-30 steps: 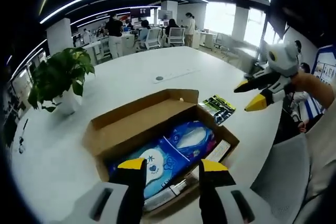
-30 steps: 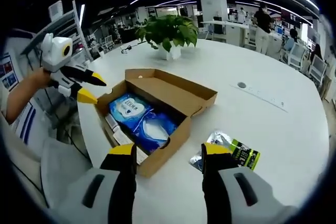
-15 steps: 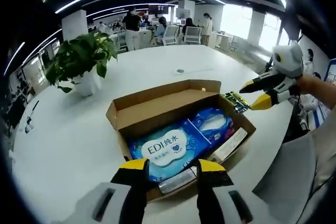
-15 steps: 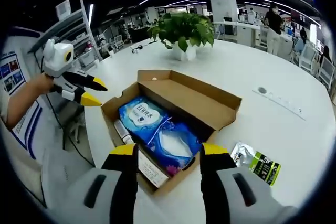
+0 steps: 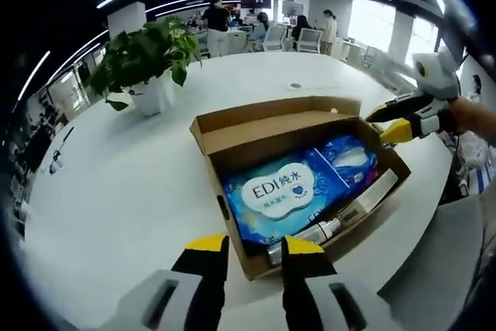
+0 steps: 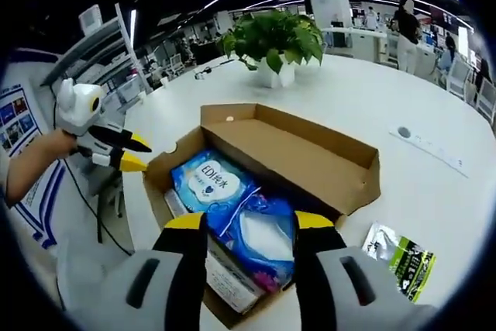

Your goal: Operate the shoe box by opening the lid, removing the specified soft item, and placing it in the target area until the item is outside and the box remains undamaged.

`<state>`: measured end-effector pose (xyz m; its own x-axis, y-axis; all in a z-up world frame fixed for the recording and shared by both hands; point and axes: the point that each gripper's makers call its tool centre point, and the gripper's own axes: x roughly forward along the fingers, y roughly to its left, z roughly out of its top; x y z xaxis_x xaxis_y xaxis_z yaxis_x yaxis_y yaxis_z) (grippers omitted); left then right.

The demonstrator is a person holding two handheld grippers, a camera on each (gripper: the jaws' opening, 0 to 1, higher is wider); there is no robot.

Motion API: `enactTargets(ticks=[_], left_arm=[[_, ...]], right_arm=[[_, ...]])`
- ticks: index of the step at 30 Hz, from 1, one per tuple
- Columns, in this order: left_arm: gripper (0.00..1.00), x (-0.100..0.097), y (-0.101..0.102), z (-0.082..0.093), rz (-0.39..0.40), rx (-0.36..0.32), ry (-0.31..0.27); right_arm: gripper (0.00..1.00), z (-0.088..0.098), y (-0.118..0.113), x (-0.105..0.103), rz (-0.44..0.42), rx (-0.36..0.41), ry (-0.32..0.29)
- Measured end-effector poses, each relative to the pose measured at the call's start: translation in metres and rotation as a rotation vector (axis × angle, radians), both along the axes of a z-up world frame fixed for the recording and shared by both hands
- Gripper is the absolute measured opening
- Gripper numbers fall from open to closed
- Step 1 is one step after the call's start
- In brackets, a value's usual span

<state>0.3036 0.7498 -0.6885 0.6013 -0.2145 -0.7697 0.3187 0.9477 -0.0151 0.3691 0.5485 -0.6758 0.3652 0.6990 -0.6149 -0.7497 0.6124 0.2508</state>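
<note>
An open cardboard shoe box (image 5: 232, 141) lies on the white table, its lid folded back. Inside lie a blue wipes pack (image 5: 280, 190) marked EDI, a second blue soft pack (image 5: 349, 162), a tube (image 5: 310, 234) and a white carton (image 5: 373, 195). My left gripper (image 5: 254, 247) is open just short of the box's near corner. My right gripper (image 5: 391, 122) hangs open at the box's right end. In the right gripper view, the right gripper (image 6: 248, 222) is open right above the second pack (image 6: 262, 234), beside the wipes pack (image 6: 208, 184). The left gripper (image 6: 133, 154) is open at the box's (image 6: 310, 156) left end.
A potted plant (image 5: 147, 60) (image 6: 275, 36) stands on the table (image 5: 116, 191) beyond the box. A green-and-black packet (image 6: 403, 253) lies on the table right of the box. The table edge runs close to the box's near side. People and desks fill the far room.
Both grippers have come closer to the box. The right one has moved from beside the box to over the packs. The left one's jaws stand a little narrower.
</note>
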Motion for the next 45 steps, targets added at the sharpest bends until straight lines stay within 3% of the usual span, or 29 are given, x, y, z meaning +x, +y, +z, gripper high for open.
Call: enactTargets(ticks=[16, 37, 45], left_arm=[[0.07, -0.004, 0.010, -0.023, 0.048, 0.007, 0.071], [0.07, -0.005, 0.008, -0.022, 0.057, -0.027, 0.068], [0.07, -0.004, 0.009, -0.023, 0.057, -0.040, 0.067]], right_arm=[[0.38, -0.030, 0.037, 0.006, 0.046, 0.012, 0.078], [0.35, -0.058, 0.071, 0.008, 0.096, 0.006, 0.162], [0.33, -0.063, 0.070, 0.011, 0.087, -0.017, 0.174]])
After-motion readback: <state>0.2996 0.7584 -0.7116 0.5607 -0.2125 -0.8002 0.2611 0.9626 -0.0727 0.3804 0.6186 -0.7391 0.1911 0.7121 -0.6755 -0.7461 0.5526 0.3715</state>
